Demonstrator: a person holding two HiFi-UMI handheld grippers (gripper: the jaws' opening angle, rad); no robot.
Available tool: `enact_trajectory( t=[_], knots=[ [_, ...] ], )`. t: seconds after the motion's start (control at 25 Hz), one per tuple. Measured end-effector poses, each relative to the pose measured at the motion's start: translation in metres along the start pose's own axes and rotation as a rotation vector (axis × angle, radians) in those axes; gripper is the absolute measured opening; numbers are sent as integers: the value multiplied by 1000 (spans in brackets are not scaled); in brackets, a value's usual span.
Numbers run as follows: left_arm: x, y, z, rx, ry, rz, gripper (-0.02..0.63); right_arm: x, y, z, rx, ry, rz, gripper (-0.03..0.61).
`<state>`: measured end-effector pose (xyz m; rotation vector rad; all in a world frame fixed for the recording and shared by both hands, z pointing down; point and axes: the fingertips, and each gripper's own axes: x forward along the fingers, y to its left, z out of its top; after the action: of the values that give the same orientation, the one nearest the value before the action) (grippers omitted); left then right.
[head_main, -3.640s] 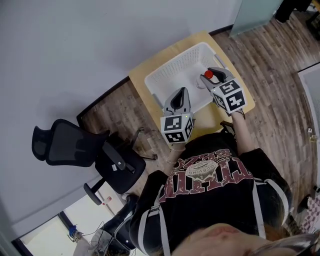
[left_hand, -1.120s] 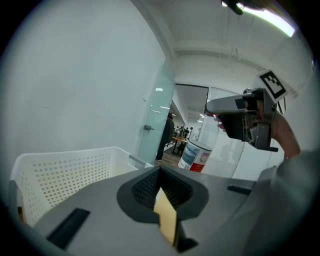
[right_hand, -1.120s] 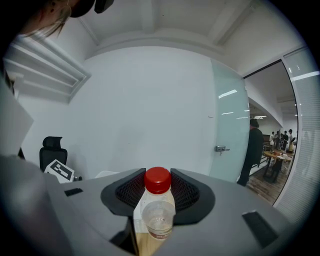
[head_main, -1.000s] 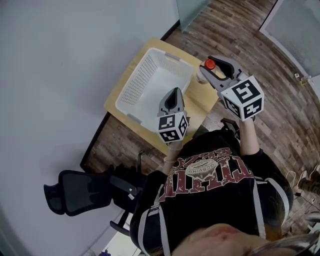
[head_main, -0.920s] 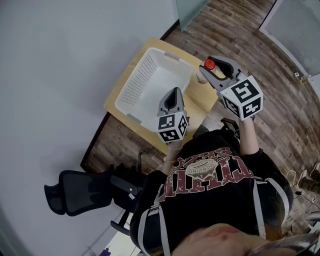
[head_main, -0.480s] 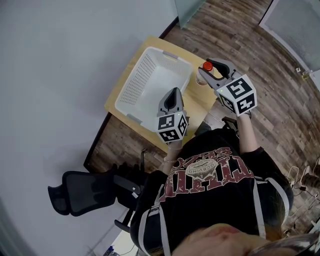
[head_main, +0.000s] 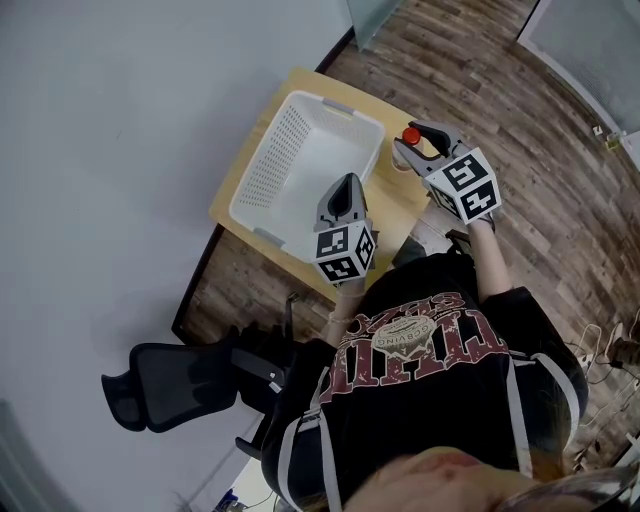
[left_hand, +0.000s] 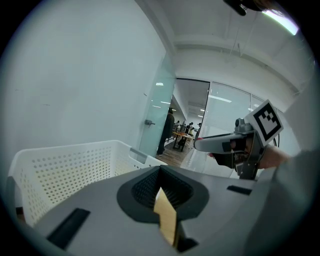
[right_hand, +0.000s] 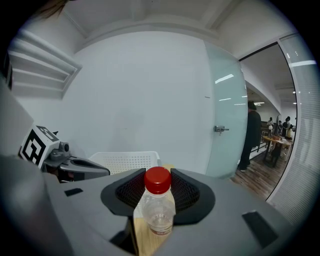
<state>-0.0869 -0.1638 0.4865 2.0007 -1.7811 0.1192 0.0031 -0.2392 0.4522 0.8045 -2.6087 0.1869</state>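
Clamping the bottle, right gripper lower, nearer basket.

One bottle, one white basket, one table, one office chair.

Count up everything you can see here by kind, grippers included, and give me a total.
grippers: 2, the left gripper and the right gripper
bottle: 1
basket: 1
table: 1
office chair: 1
total: 6
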Motion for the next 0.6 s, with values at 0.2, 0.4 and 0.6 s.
enact_trajectory(
  t=[0.2, 0.4, 0.6],
  knots=[
    [2, -1, -2, -6, 3, -1, 48, 7, -1, -14, 17, 2, -1, 164],
    [2, 1, -3, -10, 6, 3, 48, 17, -1, -32, 20, 20, -2, 164],
    [1, 3, -3, -10, 3, 5, 48, 27, -2, -49, 32, 32, -18, 164]
  ],
)
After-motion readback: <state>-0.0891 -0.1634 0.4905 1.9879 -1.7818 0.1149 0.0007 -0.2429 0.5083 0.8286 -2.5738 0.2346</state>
